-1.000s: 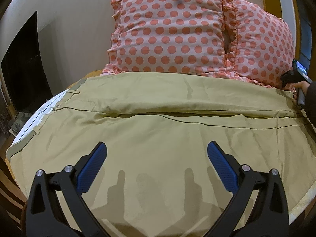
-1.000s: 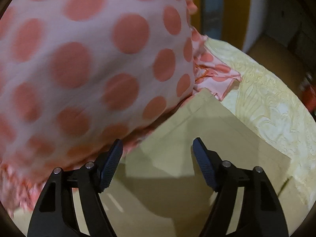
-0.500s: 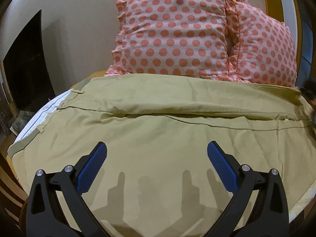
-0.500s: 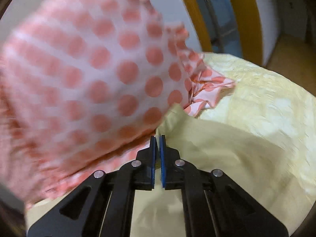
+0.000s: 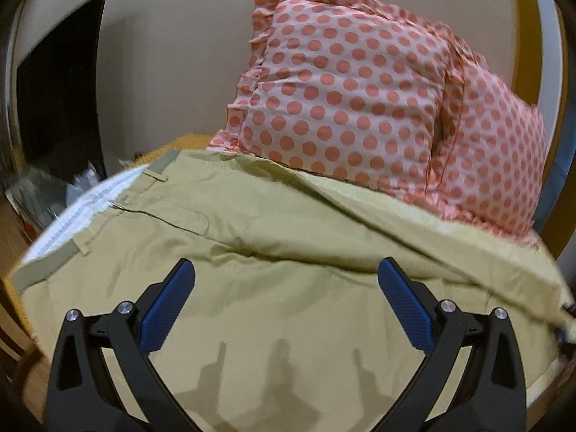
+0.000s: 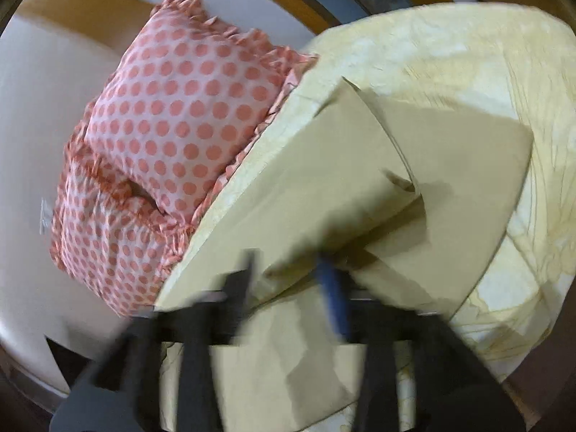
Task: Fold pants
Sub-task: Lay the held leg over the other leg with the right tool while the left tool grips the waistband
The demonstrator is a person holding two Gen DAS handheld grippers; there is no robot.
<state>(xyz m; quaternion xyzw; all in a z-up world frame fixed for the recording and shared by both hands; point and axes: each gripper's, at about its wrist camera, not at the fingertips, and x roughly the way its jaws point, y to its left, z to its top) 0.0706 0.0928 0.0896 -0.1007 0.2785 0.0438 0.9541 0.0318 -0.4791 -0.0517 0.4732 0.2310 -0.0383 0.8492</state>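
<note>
Since a second ago we note the right gripper (image 6: pixel 291 288) clamped on the khaki pants (image 5: pixel 288 252) hem, lifting it; left gripper (image 5: pixel 286 300) hovers apart above.

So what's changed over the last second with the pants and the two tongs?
The right tongs closed on the far leg end of the pants and are lifting it up and away from the pillows. The left tongs stayed open above the pants, not gripping anything.

Left gripper (image 5: pixel 286 298) spread wide, blue pads (image 5: pixel 167 309) well apart, gripping nothing. Right gripper (image 6: pixel 291 288) motion-blurred, fingers apparently pinched together, grip unclear.
</note>
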